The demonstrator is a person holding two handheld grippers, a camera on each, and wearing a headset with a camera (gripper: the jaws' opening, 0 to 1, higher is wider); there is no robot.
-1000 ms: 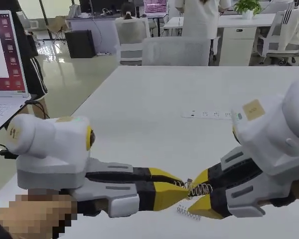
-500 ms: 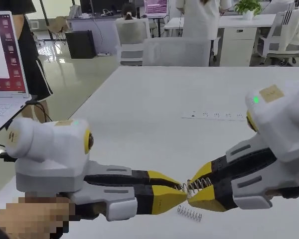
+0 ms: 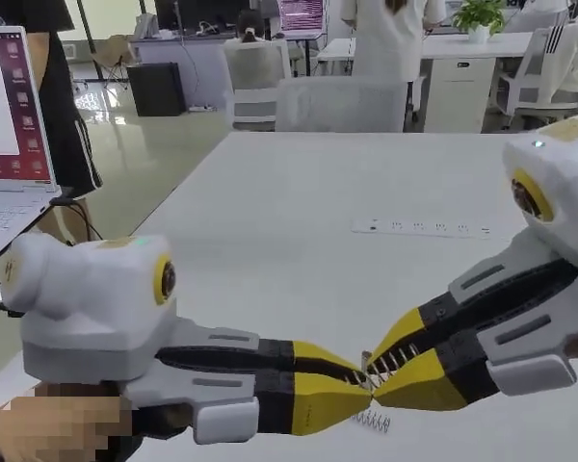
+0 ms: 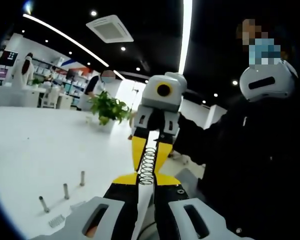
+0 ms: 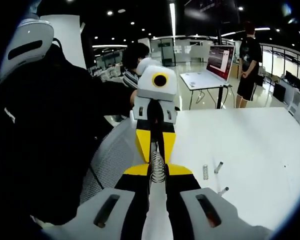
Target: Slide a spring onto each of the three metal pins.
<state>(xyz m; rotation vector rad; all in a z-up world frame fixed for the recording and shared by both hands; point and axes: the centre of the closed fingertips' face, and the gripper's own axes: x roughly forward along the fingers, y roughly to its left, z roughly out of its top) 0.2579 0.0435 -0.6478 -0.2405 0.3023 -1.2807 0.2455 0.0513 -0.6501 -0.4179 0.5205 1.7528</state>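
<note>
Since a second ago, we see the right gripper (image 3: 378,377) body swung up toward 2 o'clock, so its jaws now slope down more steeply. The left gripper (image 3: 362,383) has sunk a touch, and the tips still meet low centre.

Head view: both grippers are over the white table (image 3: 270,212), the left coming in from 8 o'clock and the right from 3, tips touching. The spring (image 3: 393,360) lies lengthwise between the right jaws, which clamp it. Its near end goes into the left tips, pressed together on it. A loose spring (image 3: 371,420) lies on the table just at 6 o'clock of the tips. We note a power strip (image 3: 419,228) well beyond at 12 and a laptop (image 3: 5,115) at 10.

Left gripper view: the left gripper (image 4: 145,181) has its jaws closed on the spring (image 4: 147,159) end at 6 o'clock, and the coil runs up to 12 between the right gripper (image 4: 150,169) yellow fingers. Three metal pins (image 4: 66,190) stand upright in a row at 8 o'clock, bare, with the loose spring (image 4: 56,220) near the closest one at 7. There is a potted plant (image 4: 107,107) at 10.

Right gripper view: the right gripper (image 5: 157,172) jaws grip the spring (image 5: 158,167) by its sides. The left gripper (image 5: 155,159) faces us at 12, nipping the far end. The loose spring (image 5: 205,171) is at 3 o'clock, with two metal pins (image 5: 218,167) just beside it.
</note>
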